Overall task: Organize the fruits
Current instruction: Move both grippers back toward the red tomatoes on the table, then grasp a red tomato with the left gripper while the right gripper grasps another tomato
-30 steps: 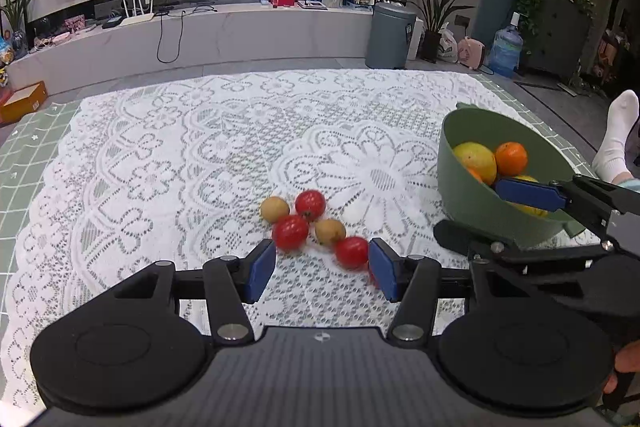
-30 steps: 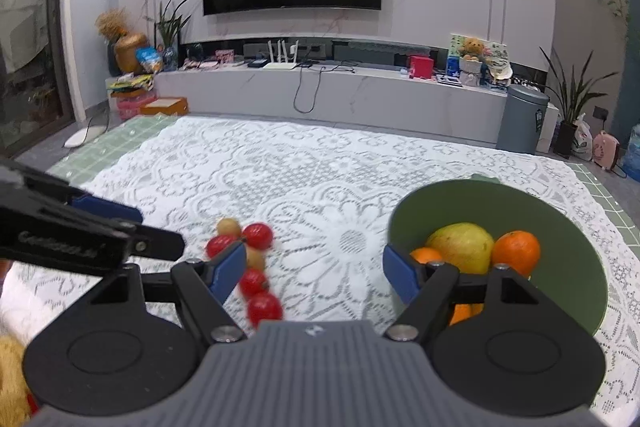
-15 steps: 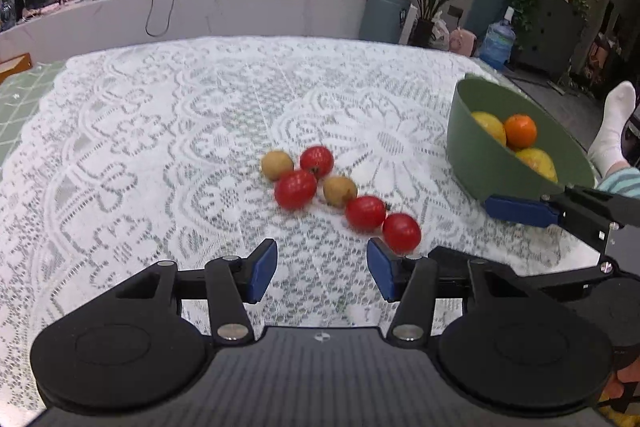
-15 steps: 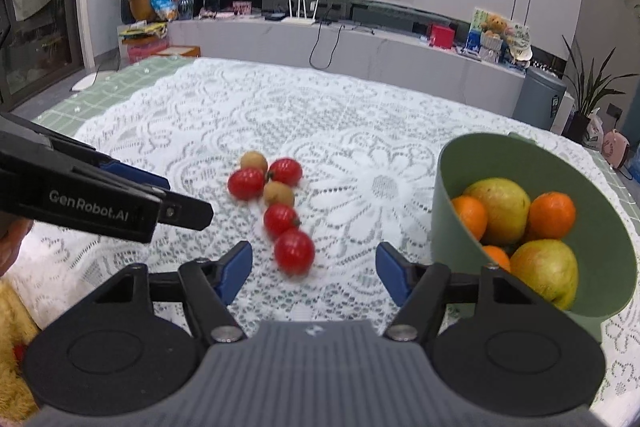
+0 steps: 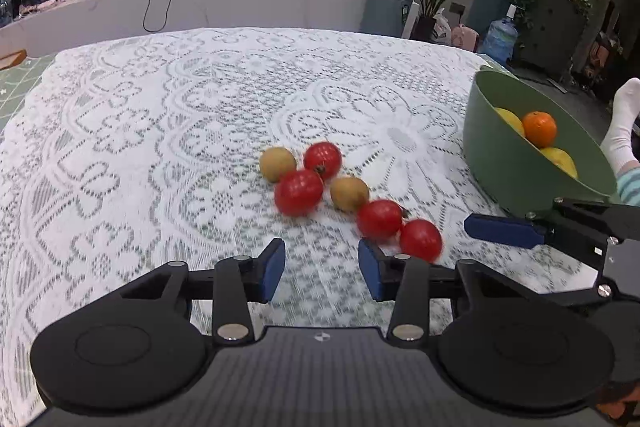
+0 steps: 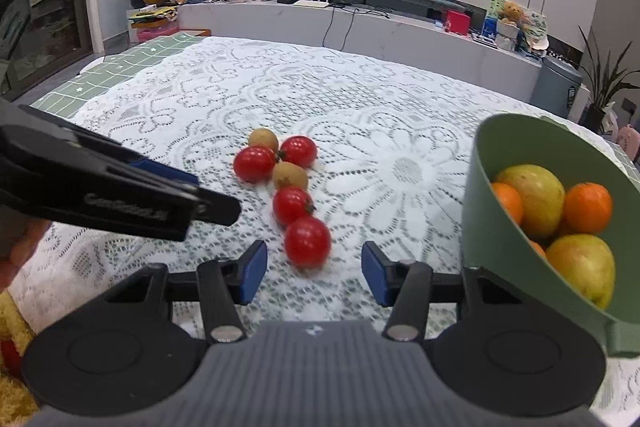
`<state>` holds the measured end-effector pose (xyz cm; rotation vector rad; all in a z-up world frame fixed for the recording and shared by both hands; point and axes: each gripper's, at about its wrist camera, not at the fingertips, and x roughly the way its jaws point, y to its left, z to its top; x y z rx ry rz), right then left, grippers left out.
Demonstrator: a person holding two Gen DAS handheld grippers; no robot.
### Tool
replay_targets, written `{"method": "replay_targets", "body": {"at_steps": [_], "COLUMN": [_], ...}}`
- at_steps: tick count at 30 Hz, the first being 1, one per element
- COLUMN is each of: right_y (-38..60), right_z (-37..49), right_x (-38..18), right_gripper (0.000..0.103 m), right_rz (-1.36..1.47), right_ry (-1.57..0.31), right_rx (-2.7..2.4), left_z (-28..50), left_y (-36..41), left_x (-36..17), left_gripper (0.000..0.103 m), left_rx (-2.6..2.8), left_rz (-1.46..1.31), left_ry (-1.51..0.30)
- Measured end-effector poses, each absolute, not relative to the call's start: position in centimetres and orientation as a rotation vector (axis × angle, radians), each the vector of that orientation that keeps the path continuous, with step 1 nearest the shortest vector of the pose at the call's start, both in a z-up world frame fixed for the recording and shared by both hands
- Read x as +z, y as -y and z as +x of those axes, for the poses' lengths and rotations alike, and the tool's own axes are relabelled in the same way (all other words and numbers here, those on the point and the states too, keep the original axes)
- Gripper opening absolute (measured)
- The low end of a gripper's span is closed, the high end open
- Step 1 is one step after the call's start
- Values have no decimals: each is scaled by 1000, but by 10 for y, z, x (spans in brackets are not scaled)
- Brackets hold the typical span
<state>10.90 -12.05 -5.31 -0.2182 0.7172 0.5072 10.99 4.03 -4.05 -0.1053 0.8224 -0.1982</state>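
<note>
Several red tomatoes and two small brown fruits lie in a cluster on the lace tablecloth. The nearest tomato (image 6: 307, 242) (image 5: 421, 240) sits just ahead of my right gripper (image 6: 313, 271), which is open and empty. My left gripper (image 5: 321, 270) is open and empty, just short of another tomato (image 5: 299, 192) and a brown fruit (image 5: 349, 193). A green bowl (image 6: 476, 195) (image 5: 508, 171) at the right holds oranges (image 6: 588, 207) and yellow-green fruits (image 6: 536, 195).
The white lace tablecloth (image 5: 160, 131) covers the table. Each gripper shows in the other's view: the left one (image 6: 120, 193) at left, the right one (image 5: 560, 227) at right. A person's socked foot (image 5: 622, 123) is beyond the bowl. A TV shelf stands behind.
Both grippers have moved forward and lower toward the fruit cluster, which now looks larger and nearer. Both stayed open. The fruits have not moved on the cloth.
</note>
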Motion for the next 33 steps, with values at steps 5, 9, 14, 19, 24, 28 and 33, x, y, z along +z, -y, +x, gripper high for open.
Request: {"method": "replay_targets", "body": {"at_steps": [5,9,14,19,24,28,33], "right_y": [113,109,108,106,106,106,106], "right_z": [117,121,125,129,132,134,134], "right_x": [-57,-59,-62,-65,-68,-68,-69], "right_gripper": [43,39,38,35,32,27,26], "right_rz": [-218,-224,-221,-224,-228,-227,-239], "right_ry": [-724,-732,-745,-762,-774,-776,-773], "right_rx": [524,536,544,543,540,535,530], "left_z": [126,136,142,145,148,148,147], "left_y": [-42,-40,-40,-39,-36,-37,-37], "left_x": [-44,-47,-51,-52,-55,-56,-56], "left_gripper": [47,47,46,46,42,36,35], "left_rx": [-182,-188,-185,-196,-203,-202,-198], "left_rz": [-76,-45,-28,-18,-7,-17,-13], "left_ry": [-815,-804,-795,-776,-774,-769,-764]}}
